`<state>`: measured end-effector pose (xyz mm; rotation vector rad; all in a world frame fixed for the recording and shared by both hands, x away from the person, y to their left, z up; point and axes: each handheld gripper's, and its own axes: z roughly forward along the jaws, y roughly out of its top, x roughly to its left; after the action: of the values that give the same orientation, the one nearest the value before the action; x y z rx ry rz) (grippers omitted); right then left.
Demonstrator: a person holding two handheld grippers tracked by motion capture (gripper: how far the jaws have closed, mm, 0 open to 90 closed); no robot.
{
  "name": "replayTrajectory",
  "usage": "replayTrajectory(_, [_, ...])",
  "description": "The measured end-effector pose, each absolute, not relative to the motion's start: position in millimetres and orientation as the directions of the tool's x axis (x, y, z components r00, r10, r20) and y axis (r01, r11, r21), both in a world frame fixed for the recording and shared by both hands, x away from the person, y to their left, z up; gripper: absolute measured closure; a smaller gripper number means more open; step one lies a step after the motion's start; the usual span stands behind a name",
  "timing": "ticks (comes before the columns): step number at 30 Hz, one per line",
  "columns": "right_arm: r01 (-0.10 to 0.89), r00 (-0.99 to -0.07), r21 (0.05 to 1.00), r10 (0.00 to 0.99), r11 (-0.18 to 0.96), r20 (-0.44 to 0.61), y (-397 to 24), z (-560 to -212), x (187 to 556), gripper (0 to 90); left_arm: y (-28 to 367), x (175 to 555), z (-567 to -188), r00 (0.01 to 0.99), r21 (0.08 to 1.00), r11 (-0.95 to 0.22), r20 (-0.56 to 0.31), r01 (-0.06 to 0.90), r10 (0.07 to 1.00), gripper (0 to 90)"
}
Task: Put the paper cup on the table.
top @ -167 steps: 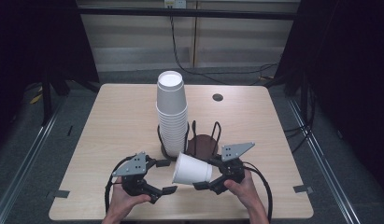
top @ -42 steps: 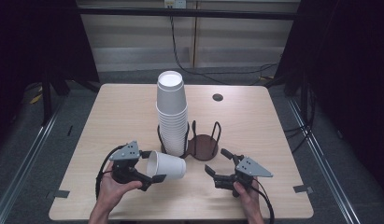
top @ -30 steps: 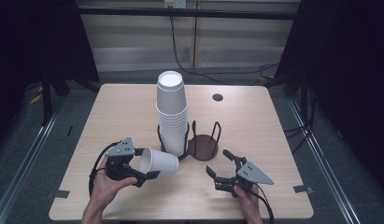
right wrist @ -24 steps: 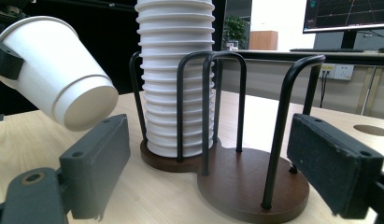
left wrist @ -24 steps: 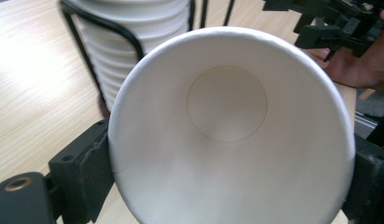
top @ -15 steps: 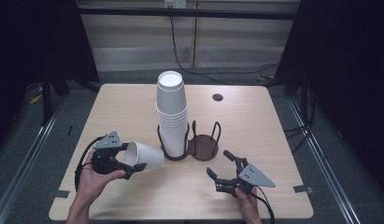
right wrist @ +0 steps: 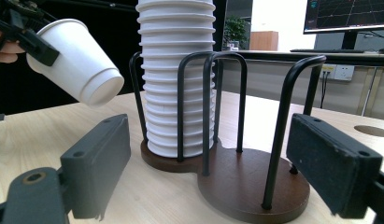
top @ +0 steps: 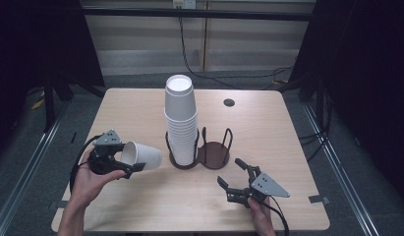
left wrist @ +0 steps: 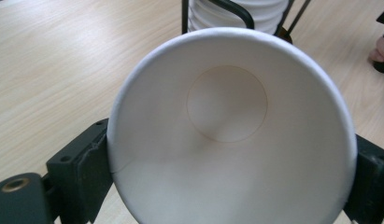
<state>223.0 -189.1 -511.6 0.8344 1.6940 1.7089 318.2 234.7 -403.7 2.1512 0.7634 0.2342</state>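
The room is dark at the sides, with a grey floor (top: 37, 162) and a pale wall at the back where a black cable (top: 189, 59) hangs down. In the middle stands a light wood tabletop (top: 130, 108). It has a small round hole (top: 229, 102) near its far edge.

On the tabletop sits a brown wooden holder (top: 214, 153) with two round spots and black wire loops. A tall stack of white paper cups (top: 180, 118) stands in the left spot. The right spot has no cup in it.

In the left tool view the cup's open mouth covers most of the picture, so the stack and holder behind it are mostly hidden. The person's arms are cut off at the bottom of the high view.

The left tool (top: 122, 160) is to the left of the holder, up off the tabletop. Its two jaws pinch one white cup (top: 142, 156) by the rim. The cup lies on its side in the air, with its bottom pointing at the stack.

The right tool (top: 234, 178) is low, near the front of the tabletop. It points at the holder. Its jaws are spread wide and touch nothing.
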Motion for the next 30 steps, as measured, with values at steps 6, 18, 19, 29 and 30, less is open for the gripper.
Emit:
replayTrajectory(6, [0.020, -0.637, 1.000, 0.770, -0.019, 0.027, -189, -512, 223, 13.1, 232, 335, -405, 0.796, 0.715, -0.511, -0.104, 0.476, 0.596, 8.3])
replayTrajectory(18, [0.021, -0.636, 1.000, 0.771, -0.019, 0.028, -189, -512, 223, 13.1, 235, 358, -403, 0.755, 0.643, -0.545, -0.078, 0.537, 0.651, 8.0])
replayTrajectory(19, [0.021, -0.636, 1.000, 0.771, -0.019, 0.028, -189, -512, 223, 13.1, 233, 359, -403, 0.755, 0.629, -0.559, -0.069, 0.540, 0.652, 7.9])
replayTrajectory(29, [0.021, -0.635, 1.000, 0.772, -0.020, 0.029, -189, -512, 223, 13.1, 226, 379, -407, 0.757, 0.534, -0.625, -0.046, 0.570, 0.651, 7.6])
replayTrajectory(30, [0.022, -0.635, 1.000, 0.772, -0.020, 0.030, -189, -512, 223, 13.1, 223, 380, -406, 0.757, 0.501, -0.647, -0.026, 0.575, 0.653, 7.4])
